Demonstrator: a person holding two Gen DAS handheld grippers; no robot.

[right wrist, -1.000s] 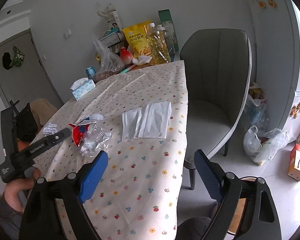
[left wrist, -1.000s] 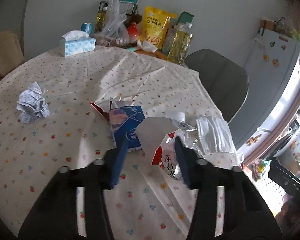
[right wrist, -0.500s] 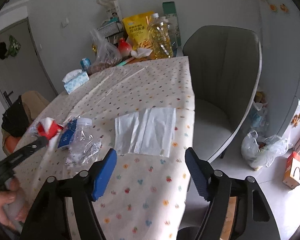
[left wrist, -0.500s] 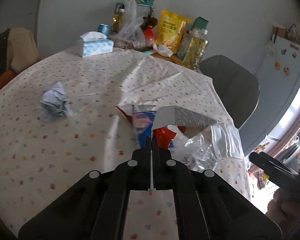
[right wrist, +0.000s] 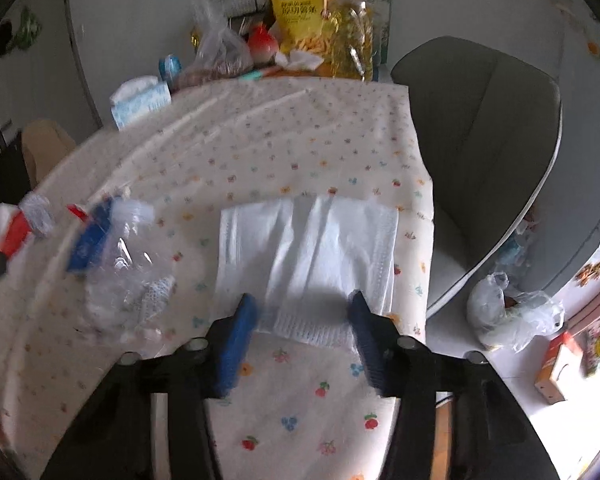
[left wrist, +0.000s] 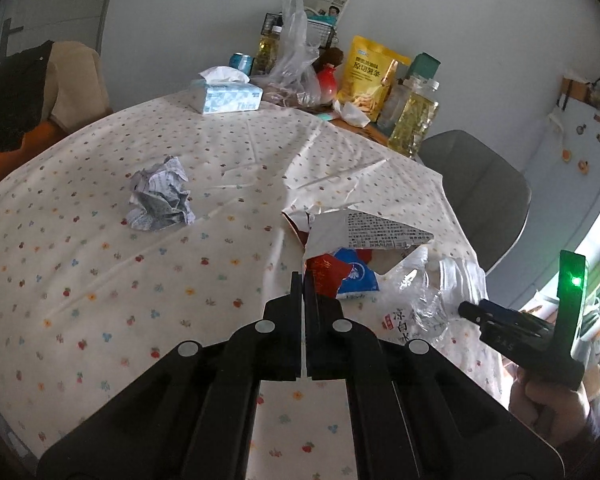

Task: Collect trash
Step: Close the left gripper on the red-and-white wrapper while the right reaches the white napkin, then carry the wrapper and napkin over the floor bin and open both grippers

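Bare tablecloth (left wrist: 100, 280) left — groceries (left wrist: 364, 72) crowding far edge

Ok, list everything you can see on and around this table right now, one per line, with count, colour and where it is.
flattened red-and-white carton: one, red, white and grey, table's right part, clamped by the left gripper
crushed clear plastic bottle: one, transparent, left of the tissue
flat white paper tissue: one, white, near the table's right edge
crumpled printed paper ball: one, grey-white, table centre-left
blue tissue box: one, blue-white, far side
yellow snack bag: one, yellow, far side
cooking oil bottle: one, golden, far right corner
grey padded chair: one, grey, right of the table
left gripper: black, shut on the carton
right gripper: blue pads, open, straddling the tissue's near edge
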